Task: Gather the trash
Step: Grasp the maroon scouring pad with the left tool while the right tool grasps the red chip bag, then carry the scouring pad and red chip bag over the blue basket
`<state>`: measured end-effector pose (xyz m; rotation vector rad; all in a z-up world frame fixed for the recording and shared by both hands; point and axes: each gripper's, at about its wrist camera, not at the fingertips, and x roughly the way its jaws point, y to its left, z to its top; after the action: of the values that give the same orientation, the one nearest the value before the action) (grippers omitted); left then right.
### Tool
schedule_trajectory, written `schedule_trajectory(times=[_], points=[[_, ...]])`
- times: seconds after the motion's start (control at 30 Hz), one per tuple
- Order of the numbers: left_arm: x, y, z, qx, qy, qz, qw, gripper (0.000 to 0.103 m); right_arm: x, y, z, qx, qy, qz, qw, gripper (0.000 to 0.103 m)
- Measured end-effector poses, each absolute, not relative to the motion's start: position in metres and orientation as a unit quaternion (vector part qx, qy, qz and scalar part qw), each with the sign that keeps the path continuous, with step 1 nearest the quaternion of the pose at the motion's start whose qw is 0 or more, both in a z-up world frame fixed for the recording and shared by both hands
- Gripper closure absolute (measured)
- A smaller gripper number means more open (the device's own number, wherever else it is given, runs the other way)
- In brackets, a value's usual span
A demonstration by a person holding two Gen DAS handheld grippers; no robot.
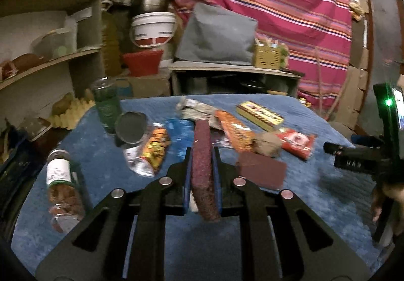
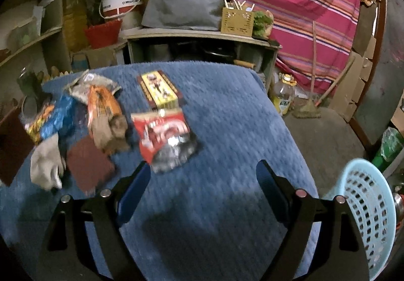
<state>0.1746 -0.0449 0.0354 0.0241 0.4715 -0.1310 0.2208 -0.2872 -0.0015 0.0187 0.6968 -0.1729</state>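
Note:
My left gripper is shut on a maroon scouring pad, held edge-up above the blue cloth. Trash lies beyond it: a second maroon pad, an orange wrapper, a red wrapper, a crumpled brown ball, a yellow box and an orange-yellow snack bag. My right gripper is open and empty above the cloth, just in front of the red wrapper. The right gripper's body shows at the right of the left wrist view.
A light blue perforated basket stands at the table's right edge. A jar lies at the left, with a green glass and a tin lid behind it. A crumpled white paper lies left. Shelves and a low cabinet stand behind.

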Motion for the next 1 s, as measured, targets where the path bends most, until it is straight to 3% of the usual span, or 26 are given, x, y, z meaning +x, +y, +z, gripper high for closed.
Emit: schedule_trajectory(times=[0.33, 0.4, 0.47, 0.5, 0.7, 0.8, 1.0], points=[[0.195, -0.03, 0.025, 0.009, 0.247, -0.044, 0.968, 0.09, 0.283, -0.286, -0.027, 0.028, 0.388, -0.089, 0.917, 0.022], [0.195, -0.03, 0.024, 0.011, 0.246, -0.046, 0.968, 0.09, 0.284, -0.287, -0.037, 0.042, 0.401, -0.076, 0.912, 0.035], [0.196, -0.031, 0.023, 0.012, 0.248, -0.046, 0.968, 0.09, 0.282, -0.285, -0.04, 0.046, 0.403, -0.064, 0.912, 0.041], [0.197, -0.031, 0.022, 0.012, 0.25, -0.045, 0.967, 0.09, 0.281, -0.284, -0.04, 0.045, 0.4, -0.061, 0.913, 0.051], [0.198, -0.033, 0.02, 0.018, 0.25, -0.036, 0.968, 0.09, 0.276, -0.28, -0.04, 0.051, 0.401, -0.034, 0.914, 0.087], [0.196, -0.033, 0.021, 0.019, 0.246, -0.032, 0.968, 0.09, 0.271, -0.284, -0.039, 0.063, 0.395, -0.027, 0.916, 0.095], [0.184, -0.038, 0.03, 0.02, 0.24, -0.031, 0.97, 0.09, 0.243, -0.306, -0.024, 0.091, 0.366, -0.034, 0.925, 0.096]])
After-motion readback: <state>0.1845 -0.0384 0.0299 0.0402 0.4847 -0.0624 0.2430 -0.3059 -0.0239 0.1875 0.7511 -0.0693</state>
